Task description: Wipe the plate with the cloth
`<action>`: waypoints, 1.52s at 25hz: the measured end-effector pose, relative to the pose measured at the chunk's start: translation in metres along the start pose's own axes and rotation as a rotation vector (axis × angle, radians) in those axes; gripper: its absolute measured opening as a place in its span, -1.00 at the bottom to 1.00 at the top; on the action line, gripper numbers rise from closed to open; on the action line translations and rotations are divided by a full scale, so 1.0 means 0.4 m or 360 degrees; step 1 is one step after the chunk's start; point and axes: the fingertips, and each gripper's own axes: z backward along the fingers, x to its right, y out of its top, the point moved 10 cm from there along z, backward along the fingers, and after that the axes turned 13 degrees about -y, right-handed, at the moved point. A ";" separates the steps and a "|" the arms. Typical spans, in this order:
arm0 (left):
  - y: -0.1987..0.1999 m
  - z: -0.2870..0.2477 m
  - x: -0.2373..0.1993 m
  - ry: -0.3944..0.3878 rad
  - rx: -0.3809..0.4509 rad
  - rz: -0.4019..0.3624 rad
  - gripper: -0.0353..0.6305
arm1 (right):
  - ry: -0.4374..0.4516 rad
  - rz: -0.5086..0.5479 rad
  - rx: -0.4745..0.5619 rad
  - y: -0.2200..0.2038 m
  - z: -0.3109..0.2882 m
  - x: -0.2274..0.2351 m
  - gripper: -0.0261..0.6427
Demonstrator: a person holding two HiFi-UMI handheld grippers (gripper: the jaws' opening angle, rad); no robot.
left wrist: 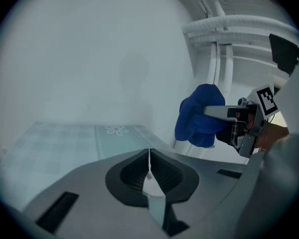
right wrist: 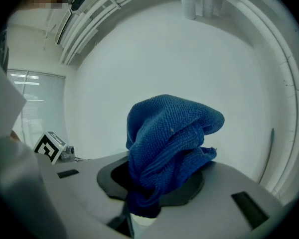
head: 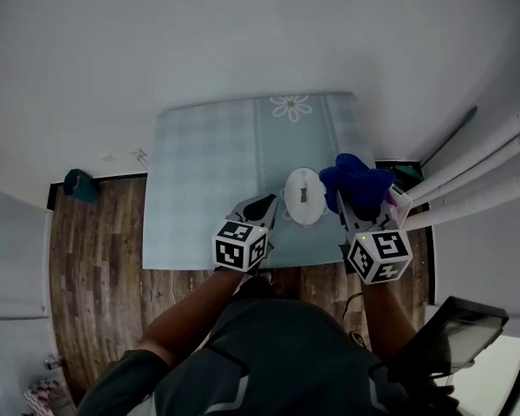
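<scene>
In the head view a white plate [head: 303,196] is held up over the near edge of the table. My left gripper [head: 273,206] is shut on its left rim. In the left gripper view the plate [left wrist: 150,179] shows edge-on as a thin white strip between the closed jaws of the left gripper [left wrist: 149,169]. A bunched blue cloth [head: 355,178] hangs just right of the plate, and my right gripper [head: 343,201] is shut on it. The cloth [right wrist: 169,148] fills the right gripper view and hides the fingertips of the right gripper [right wrist: 142,205]. In the left gripper view the cloth [left wrist: 200,116] stays apart from the plate.
A table under a pale blue cloth with a flower print [head: 208,172] lies ahead. White pipes [head: 485,172] run along the wall on the right. A teal object [head: 80,184] sits on the wood floor [head: 95,250] to the left. A dark screen [head: 455,332] is at lower right.
</scene>
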 end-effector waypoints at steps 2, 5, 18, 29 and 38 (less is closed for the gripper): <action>-0.007 -0.031 -0.025 -0.0036 -0.0045 0.0059 -0.86 | 0.0003 0.0022 -0.0045 -0.015 -0.047 -0.002 -0.62; -0.025 -0.082 -0.053 -0.0069 -0.0136 0.0106 -0.86 | 0.0011 0.0034 -0.0118 -0.043 -0.117 0.000 -0.62; -0.119 -0.231 -0.180 -0.0112 -0.0430 0.0219 -0.58 | 0.0101 0.0041 -0.0387 -0.178 -0.343 -0.029 -0.62; -0.182 -0.289 -0.205 -0.0106 -0.0618 0.0269 -0.58 | 0.0216 0.0251 -0.0616 -0.284 -0.451 -0.086 -0.62; -0.185 -0.295 -0.189 -0.0067 -0.0682 0.0183 -0.67 | 0.0184 0.0319 -0.0767 -0.345 -0.469 -0.074 -0.62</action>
